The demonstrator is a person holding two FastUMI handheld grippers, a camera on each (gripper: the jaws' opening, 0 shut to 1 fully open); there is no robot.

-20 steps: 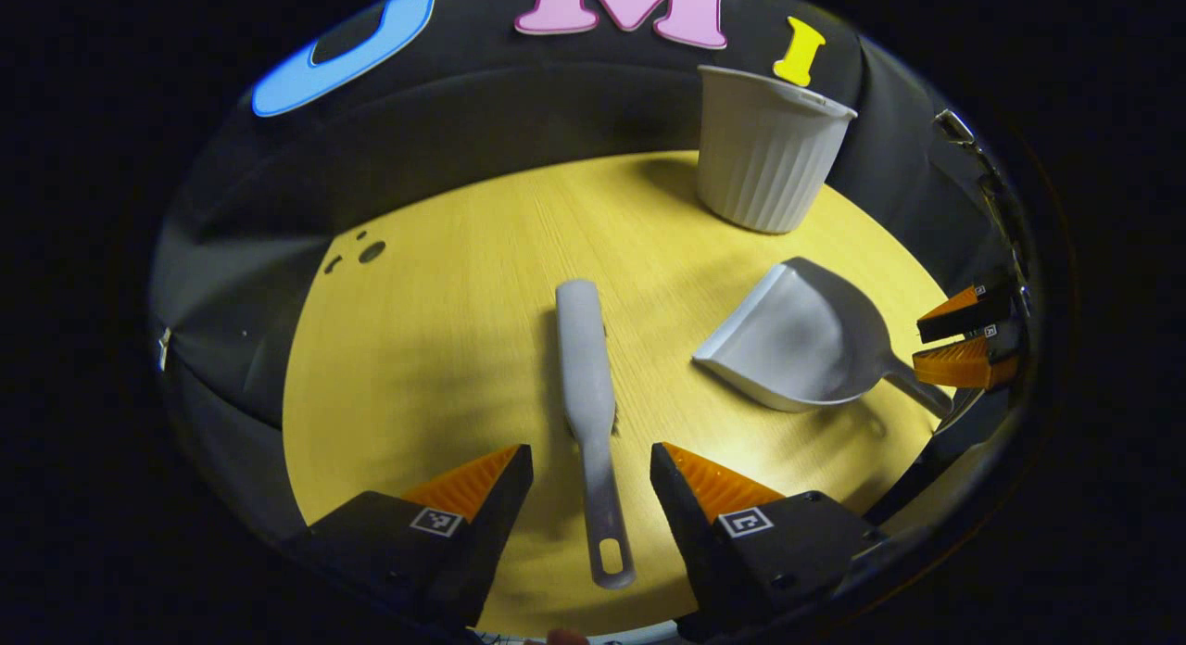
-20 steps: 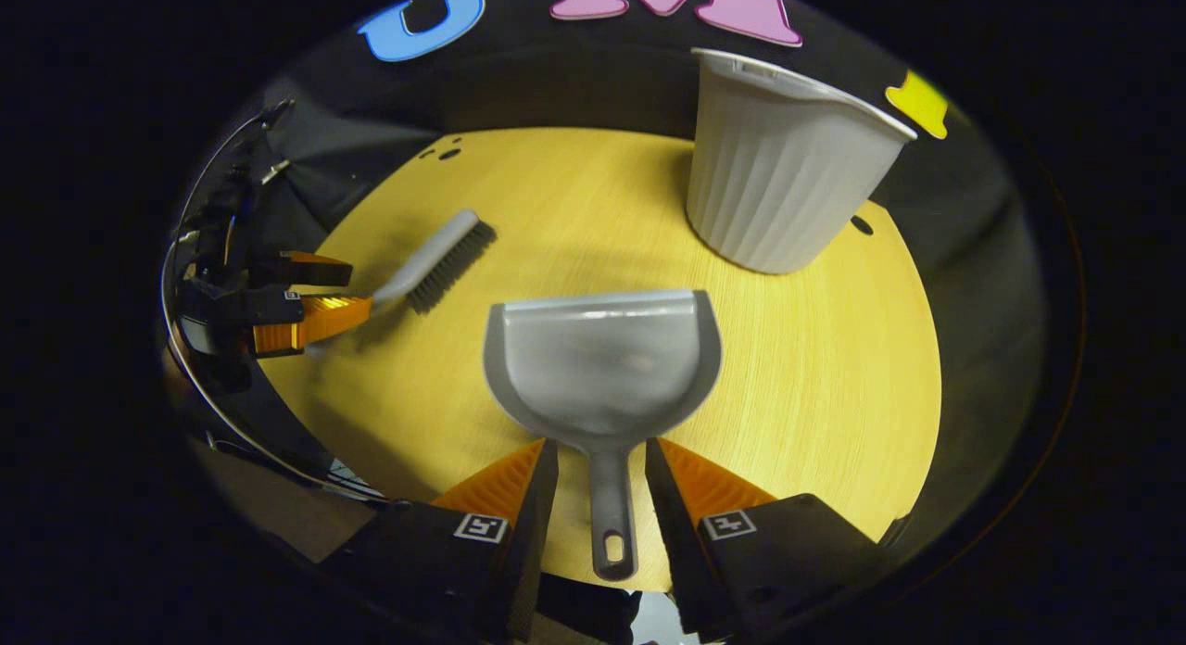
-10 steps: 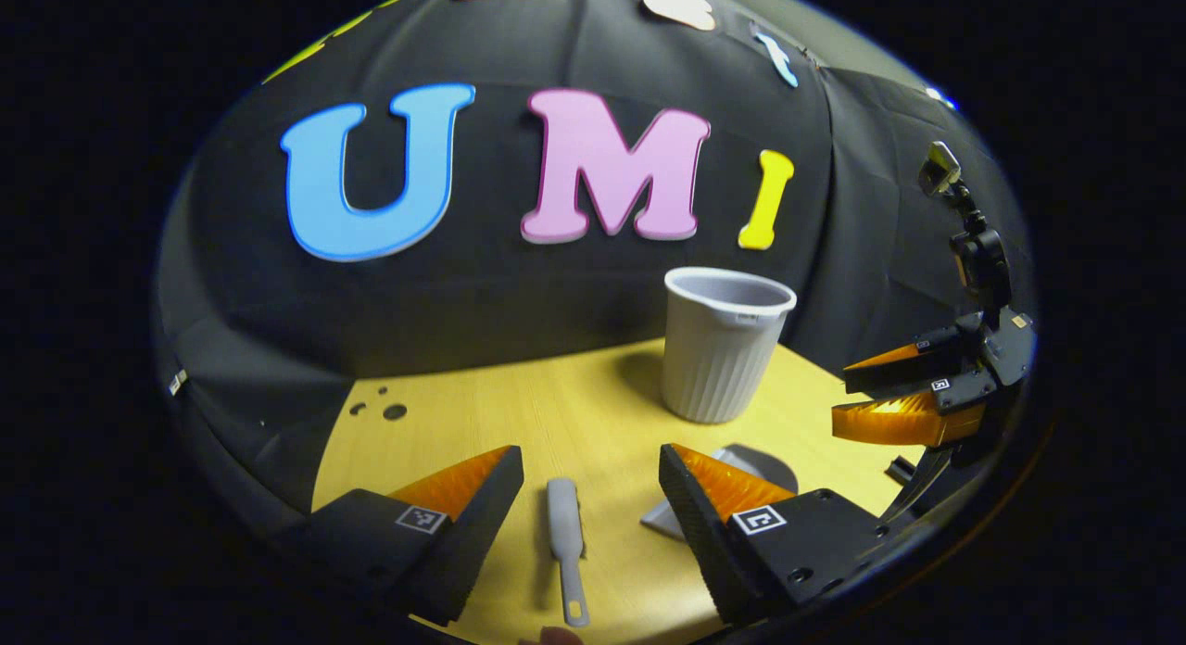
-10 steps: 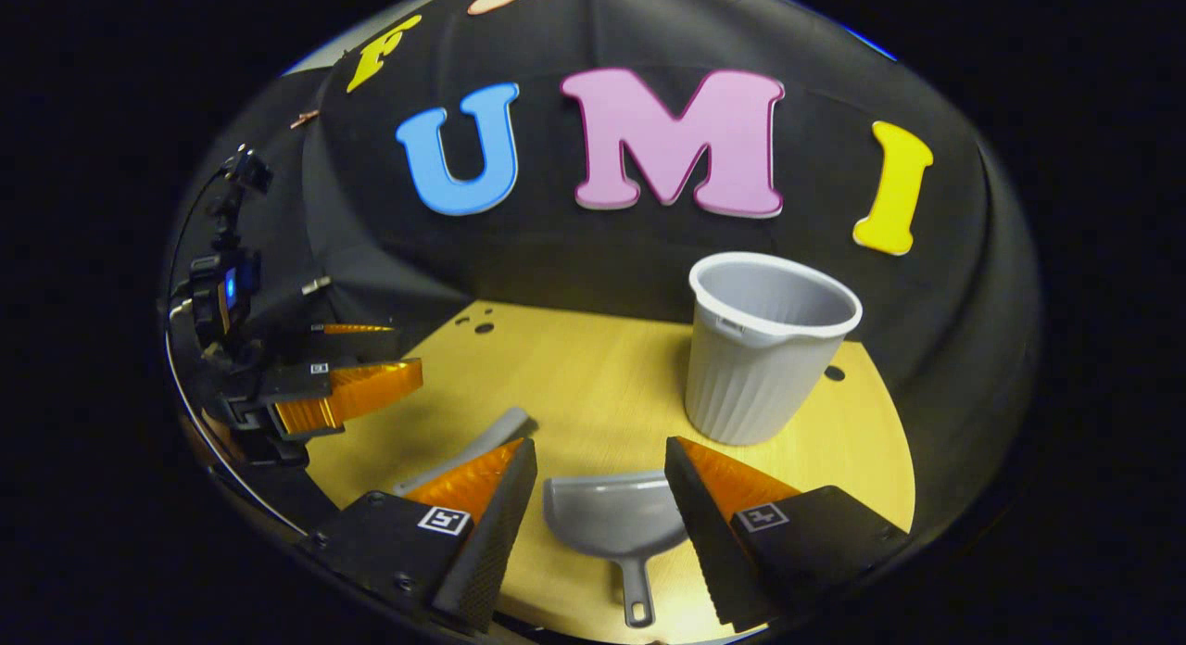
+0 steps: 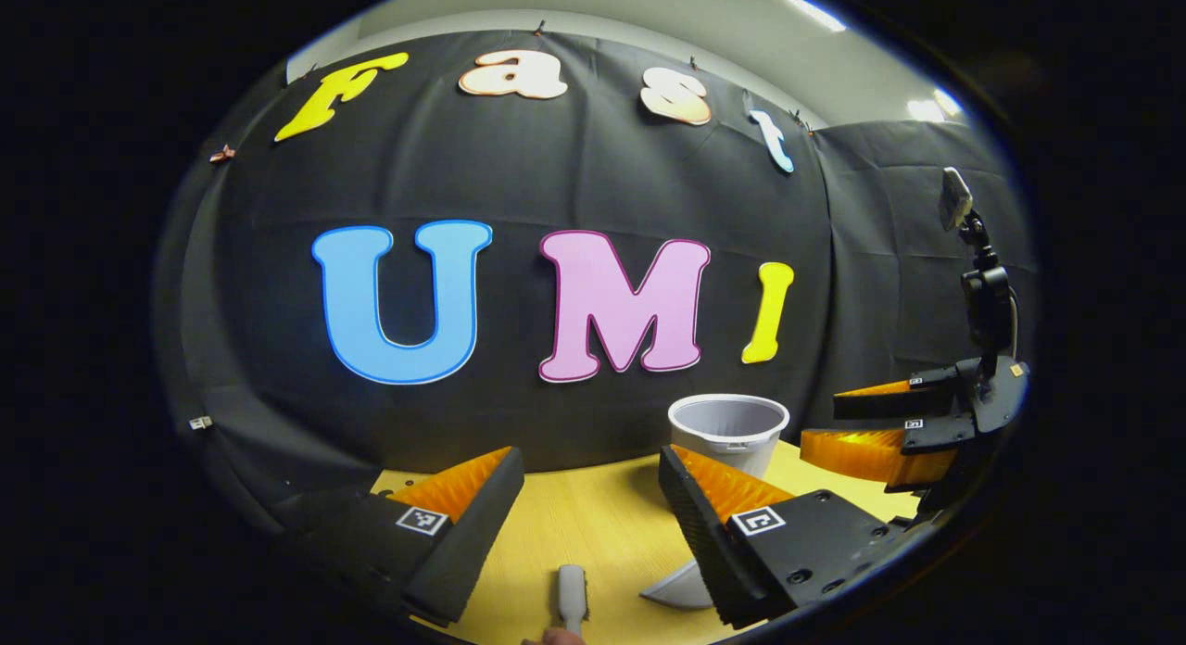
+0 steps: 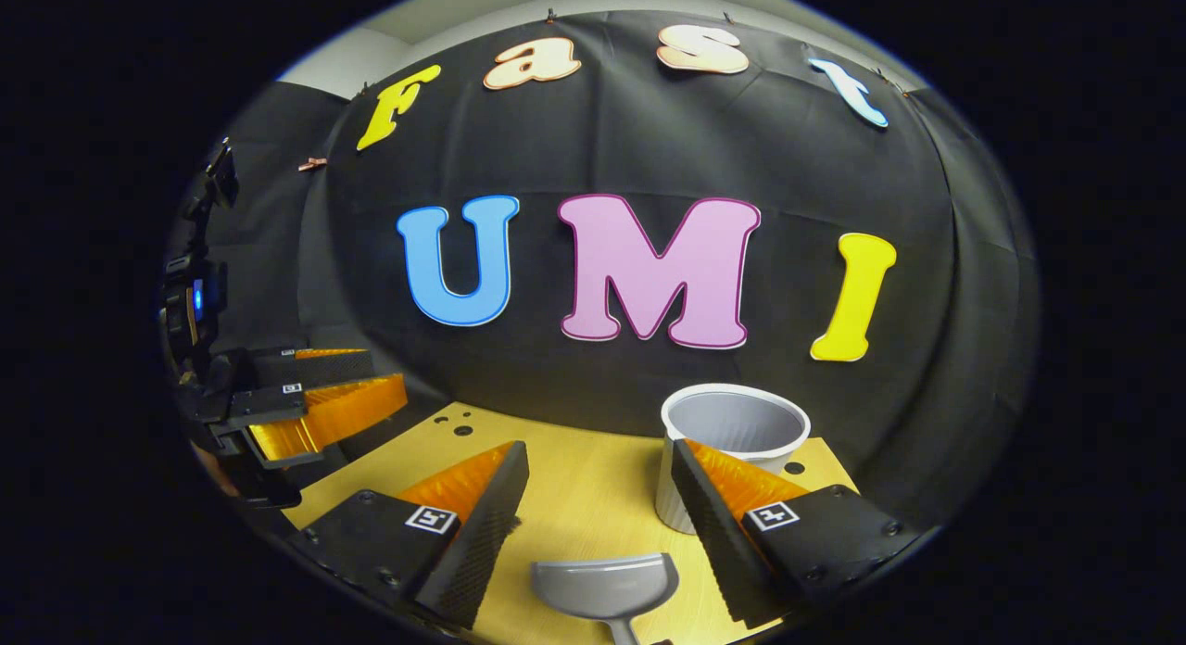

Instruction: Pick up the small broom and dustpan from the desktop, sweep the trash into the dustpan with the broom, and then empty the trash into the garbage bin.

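Broom (image 5: pixel 572 597) and dustpan (image 6: pixel 604 585) lie flat on the worktop (image 6: pixel 584 497), near the bin (image 6: pixel 732 441); both grippers, left (image 5: pixel 588 497) and right (image 6: pixel 598 497), hover above, fingers spread, holding nothing. No trash shows, so this fits either pickup pending or tools laid down.

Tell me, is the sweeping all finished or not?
Can't tell. The broom and dustpan lie on the yellow desk, no trash showing. Both grippers, left and right, hang open, holding nothing. The bin stands upright. That fits before sweeping or after.
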